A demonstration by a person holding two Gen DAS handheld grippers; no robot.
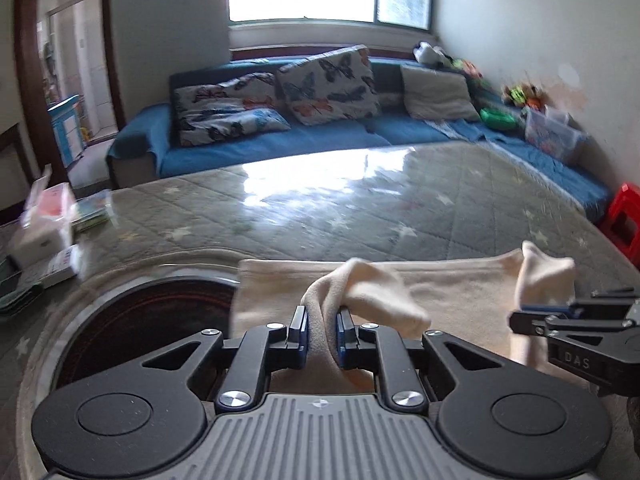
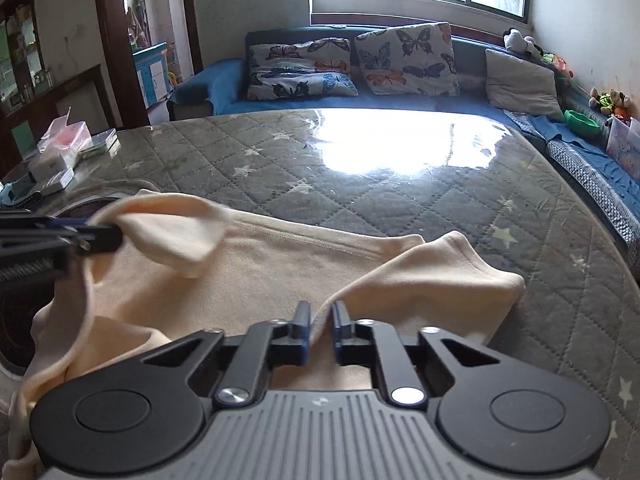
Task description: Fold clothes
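We are pinching the near edge of the cloth with both tongs: the left tongs are clamped on a bunched fold, the right tongs on a thinner pleat. The cream cloth is lying flat on the quilted bench, its far hem straight. To fold well, we judge we should be lifting both corners together, keeping the edge taut and level, and carrying it over to meet the far hem squarely. We are counting one cloth, two tongs, and three cushions on the sofa beyond.
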